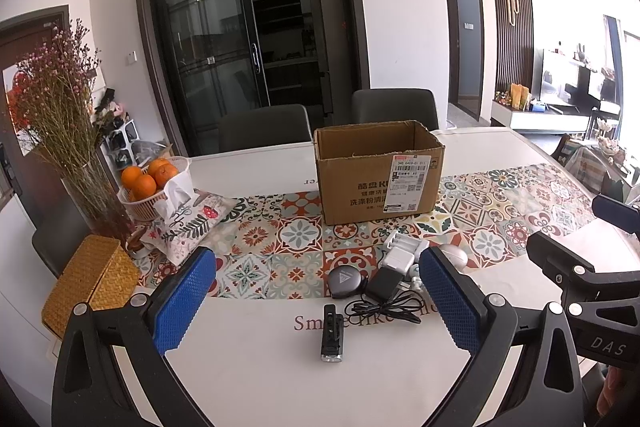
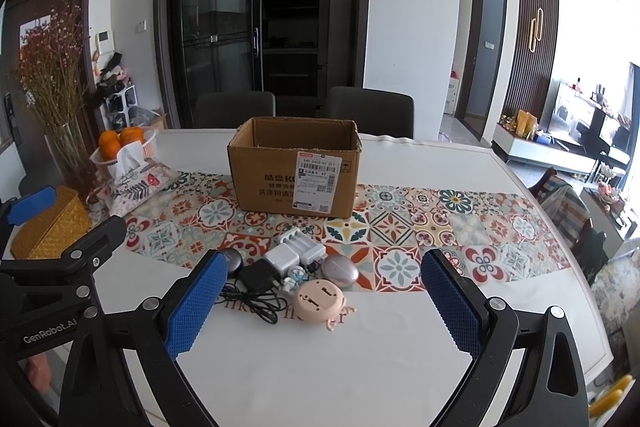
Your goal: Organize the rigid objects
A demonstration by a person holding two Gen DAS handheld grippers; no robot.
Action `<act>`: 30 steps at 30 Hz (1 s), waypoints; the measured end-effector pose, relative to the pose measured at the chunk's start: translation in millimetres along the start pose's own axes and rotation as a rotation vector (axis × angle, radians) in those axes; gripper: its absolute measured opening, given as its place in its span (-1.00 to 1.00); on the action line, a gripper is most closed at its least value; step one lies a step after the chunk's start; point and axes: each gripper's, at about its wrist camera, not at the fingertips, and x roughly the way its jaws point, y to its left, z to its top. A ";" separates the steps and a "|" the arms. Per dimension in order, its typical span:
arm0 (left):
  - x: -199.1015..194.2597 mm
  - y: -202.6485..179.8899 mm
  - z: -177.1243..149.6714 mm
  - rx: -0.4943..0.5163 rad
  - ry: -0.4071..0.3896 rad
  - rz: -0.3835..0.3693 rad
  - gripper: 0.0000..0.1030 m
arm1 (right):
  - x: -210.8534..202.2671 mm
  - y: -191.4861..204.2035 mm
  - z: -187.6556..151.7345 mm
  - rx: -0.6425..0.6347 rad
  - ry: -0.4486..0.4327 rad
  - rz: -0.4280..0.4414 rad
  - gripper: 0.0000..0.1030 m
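Note:
An open cardboard box [image 1: 376,171] stands on the patterned runner; it also shows in the right wrist view [image 2: 294,169]. In front of it lies a cluster of small items: a white battery charger [image 2: 302,241], a white plug [image 2: 282,259], a black adapter with cable [image 2: 260,277], a dark round case [image 1: 345,281], a silver oval case [image 2: 340,269] and a pink round gadget [image 2: 320,301]. A small black clip device [image 1: 331,333] lies nearest my left gripper [image 1: 320,307], which is open and empty above the table. My right gripper [image 2: 324,303] is open and empty, near the pink gadget.
At the left stand a vase of dried flowers [image 1: 60,115], a basket of oranges [image 1: 150,183], a fabric tissue pouch [image 1: 188,223] and a woven yellow box [image 1: 92,283]. Two dark chairs [image 1: 394,107] stand behind the white table [image 1: 280,379]. The other gripper shows at right [image 1: 580,287].

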 end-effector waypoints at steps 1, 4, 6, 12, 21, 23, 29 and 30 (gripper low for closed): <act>0.1 0.5 0.0 -0.001 0.001 0.000 1.00 | 0.1 0.0 -0.1 0.000 -0.001 0.000 0.90; 0.0 0.5 -0.4 0.000 0.000 0.000 1.00 | -0.2 0.1 0.0 0.000 -0.001 -0.001 0.90; 0.1 -0.2 -0.2 0.000 0.000 0.000 1.00 | 0.2 0.2 0.0 0.000 0.001 0.000 0.90; 2.5 -0.5 -1.3 0.001 0.004 -0.003 1.00 | 0.2 -0.1 -0.2 0.000 0.002 0.000 0.90; 6.6 0.0 -2.8 0.000 0.012 -0.005 1.00 | 0.8 0.0 -1.0 -0.001 0.005 0.000 0.90; 8.3 1.1 -2.7 -0.001 0.018 -0.007 1.00 | 1.2 0.3 -1.2 -0.001 0.006 0.000 0.90; 17.9 2.5 -5.6 -0.009 0.058 -0.016 1.00 | 4.3 0.6 -6.4 -0.005 0.028 0.009 0.90; 20.3 2.4 -6.6 -0.009 0.068 -0.017 1.00 | 8.7 0.3 -7.1 -0.006 0.034 0.012 0.90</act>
